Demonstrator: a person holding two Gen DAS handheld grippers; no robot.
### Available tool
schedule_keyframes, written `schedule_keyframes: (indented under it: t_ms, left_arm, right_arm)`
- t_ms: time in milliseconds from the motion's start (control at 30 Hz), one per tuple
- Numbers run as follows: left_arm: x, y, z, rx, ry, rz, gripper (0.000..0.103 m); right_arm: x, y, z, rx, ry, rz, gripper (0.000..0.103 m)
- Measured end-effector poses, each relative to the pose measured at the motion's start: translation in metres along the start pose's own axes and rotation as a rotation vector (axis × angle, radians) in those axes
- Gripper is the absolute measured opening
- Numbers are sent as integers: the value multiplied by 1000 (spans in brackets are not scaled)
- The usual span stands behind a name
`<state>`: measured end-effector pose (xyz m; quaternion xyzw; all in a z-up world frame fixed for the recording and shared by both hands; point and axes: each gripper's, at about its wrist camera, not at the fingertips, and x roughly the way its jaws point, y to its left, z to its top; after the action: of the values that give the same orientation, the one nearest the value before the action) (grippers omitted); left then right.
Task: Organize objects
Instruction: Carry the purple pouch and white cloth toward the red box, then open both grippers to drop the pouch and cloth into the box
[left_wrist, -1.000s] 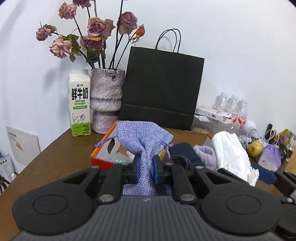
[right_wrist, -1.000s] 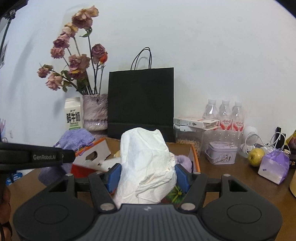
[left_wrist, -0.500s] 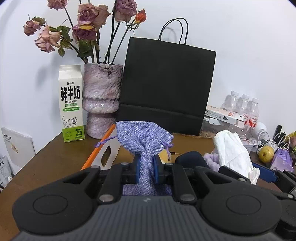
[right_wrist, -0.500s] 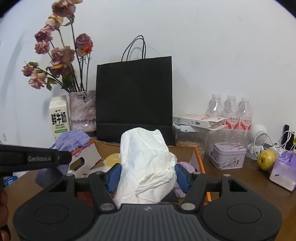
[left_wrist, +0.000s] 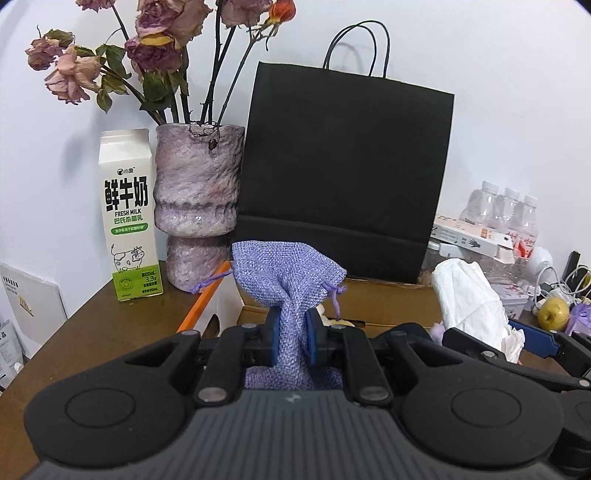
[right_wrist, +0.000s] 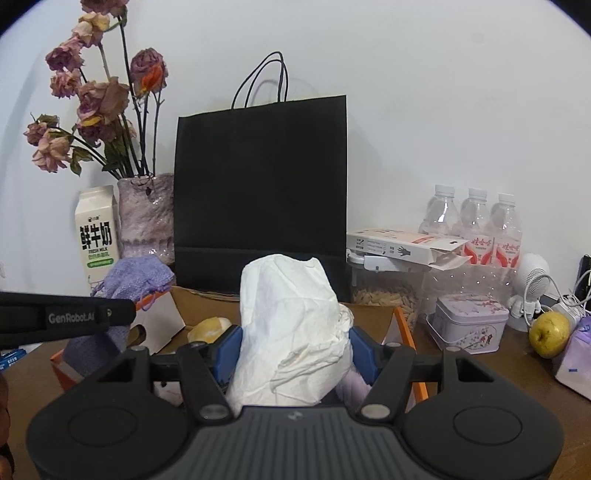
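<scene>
- Two grips are loaded at once: the left gripper is pinched narrow on the neck of a lilac drawstring pouch, and the right gripper stands at a middling width, clamped on a crumpled white paper bundle. Both loads sit right between their pads, above the open cardboard box just ahead of the tools.
- Pouch first — it is held only by bunched cloth, with its loose purple cord dangling to the left of the pads. I'd worry that cord snags the box flap on the way in.
- Paper next: it is soft and springy, so a slack squeeze could let it slide out and drop onto the table.
- Straight ahead of both tools stands the black paper bag, and just left of it the vase of dried roses beside a milk carton — a long reach forward could tip any of them.
- Side by side, the two tools could knock together over the box.
</scene>
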<state>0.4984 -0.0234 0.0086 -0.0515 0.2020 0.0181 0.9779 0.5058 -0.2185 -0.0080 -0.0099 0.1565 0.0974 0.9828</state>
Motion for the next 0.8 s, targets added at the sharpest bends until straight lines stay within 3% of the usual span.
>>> schedule_keyframes:
  t_ms: [300, 400, 467, 500, 533, 567, 633, 700, 800]
  left_arm:
    - [26, 1, 5, 26, -9, 1, 16]
    - [31, 3, 7, 28, -19, -3, 18]
    - [33, 4, 7, 34, -29, -7, 28]
    - [33, 4, 7, 38, -39, -4, 35]
    - [33, 5, 7, 42, -49, 0, 49]
    - [33, 5, 6, 45, -59, 0, 57]
    - [32, 7, 6, 45, -86, 9, 101]
    - [29, 7, 4, 46, -115, 26, 103]
    - [30, 7, 5, 54, -96, 15, 103]
  right_arm:
    - [26, -4, 4, -16, 15, -10, 65]
    - [32, -4, 4, -20, 20, -18, 72]
    - [35, -5, 3, -17, 23, -23, 74]
    - [37, -6, 3, -11, 27, -24, 82]
    - [37, -7, 3, -5, 29, -25, 92]
    - [38, -8, 2, 1, 30, -26, 96]
    - [38, -9, 2, 10, 31, -34, 102]
    - [38, -11, 2, 20, 31, -39, 103]
    - [38, -12, 1, 27, 36, -37, 103]
